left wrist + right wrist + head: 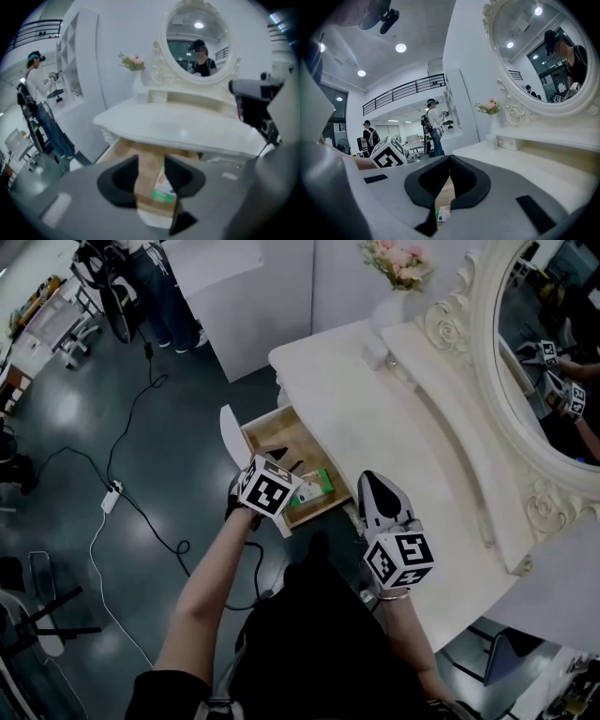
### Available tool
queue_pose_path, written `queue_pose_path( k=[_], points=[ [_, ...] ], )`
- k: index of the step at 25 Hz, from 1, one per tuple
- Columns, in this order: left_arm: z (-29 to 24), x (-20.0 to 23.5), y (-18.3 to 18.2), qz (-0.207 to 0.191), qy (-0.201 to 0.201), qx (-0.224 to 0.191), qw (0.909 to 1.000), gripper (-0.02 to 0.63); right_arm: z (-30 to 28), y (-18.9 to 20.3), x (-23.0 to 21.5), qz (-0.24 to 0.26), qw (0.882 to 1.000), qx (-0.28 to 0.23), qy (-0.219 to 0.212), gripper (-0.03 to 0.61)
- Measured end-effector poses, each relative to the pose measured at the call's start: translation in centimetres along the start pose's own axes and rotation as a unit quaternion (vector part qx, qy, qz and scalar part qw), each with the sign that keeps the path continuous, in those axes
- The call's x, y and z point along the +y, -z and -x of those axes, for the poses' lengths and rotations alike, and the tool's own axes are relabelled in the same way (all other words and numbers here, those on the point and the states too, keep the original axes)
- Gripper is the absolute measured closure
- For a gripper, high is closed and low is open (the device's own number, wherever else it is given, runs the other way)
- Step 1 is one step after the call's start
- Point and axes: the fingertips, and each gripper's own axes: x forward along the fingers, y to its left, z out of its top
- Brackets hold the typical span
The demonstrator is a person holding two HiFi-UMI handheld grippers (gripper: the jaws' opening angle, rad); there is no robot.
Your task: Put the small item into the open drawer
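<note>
The small item (312, 488), a green and white pack, lies at the near end of the open wooden drawer (251, 433) under the white vanity table (403, 437). My left gripper (284, 463) hangs over the drawer, its jaws apart with nothing between them. In the left gripper view the pack (164, 192) shows below the gap of the left gripper (151, 161), on the drawer floor (123, 146). My right gripper (372, 482) hovers at the table's front edge beside the drawer. Its tips meet in the right gripper view (450, 159), with the pack (443, 214) seen far below.
An oval mirror (553, 352) in an ornate white frame stands at the table's back. A small white jar (375, 354) and pink flowers (401, 261) sit at the far end. A cable and power strip (111, 495) lie on the dark floor at left.
</note>
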Motion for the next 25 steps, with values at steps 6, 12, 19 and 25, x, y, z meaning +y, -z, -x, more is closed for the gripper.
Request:
queue_pose_path(
  k=[6, 12, 19, 25],
  points=[
    [4.5, 1.3, -1.0, 0.020, -0.038, -0.059, 0.9973, 0.474, 0.0, -0.4, 1.7, 0.008, 1.000, -0.007, -0.014, 0.574],
    [9.2, 2.3, -1.2, 0.053, -0.076, -0.110, 0.9896, 0.503, 0.1, -0.6, 3.7, 0.017, 0.999, -0.009, -0.031, 0.574],
    [14.0, 3.7, -0.5, 0.090, -0.119, -0.162, 0.9754, 0.532, 0.2, -0.8, 6.0, 0.028, 0.998, -0.012, -0.052, 0.574],
    [17.5, 4.6, 0.1, 0.111, -0.151, -0.200, 0.9619, 0.555, 0.2, -1.1, 7.7, 0.036, 0.997, -0.015, -0.067, 0.574]
  ],
)
